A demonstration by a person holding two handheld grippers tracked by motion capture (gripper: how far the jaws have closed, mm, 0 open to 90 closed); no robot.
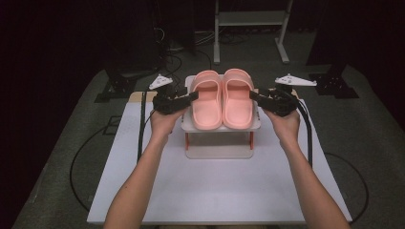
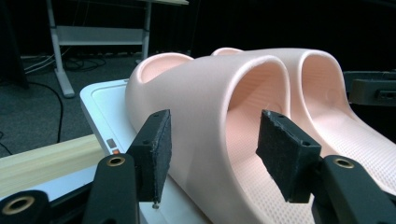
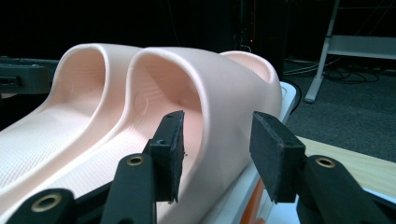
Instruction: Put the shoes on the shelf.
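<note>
Pair of pink slippers on a small white stand [image 1: 220, 128] at the far middle of the white table [image 1: 215, 191], toes pointing away from the person. The left slipper [image 1: 206, 99] and right slipper [image 1: 238, 98] lie side by side, touching, and both rest flat on the stand; judged from this, neither is lifted yet, and the grasp itself is not closed.

The left gripper [image 1: 193, 95] reaches in from the left, its jaws wide, one pad outside the strap wall and one inside the foot opening of the left slipper [image 2: 210, 121]. The right gripper [image 1: 253, 94] mirrors it from the right, jaws likewise apart and straddling the outer strap wall of the right slipper [image 3: 224, 102].

Both forearms extend forward and angle slightly inward, with the hands level at stand height.
</note>
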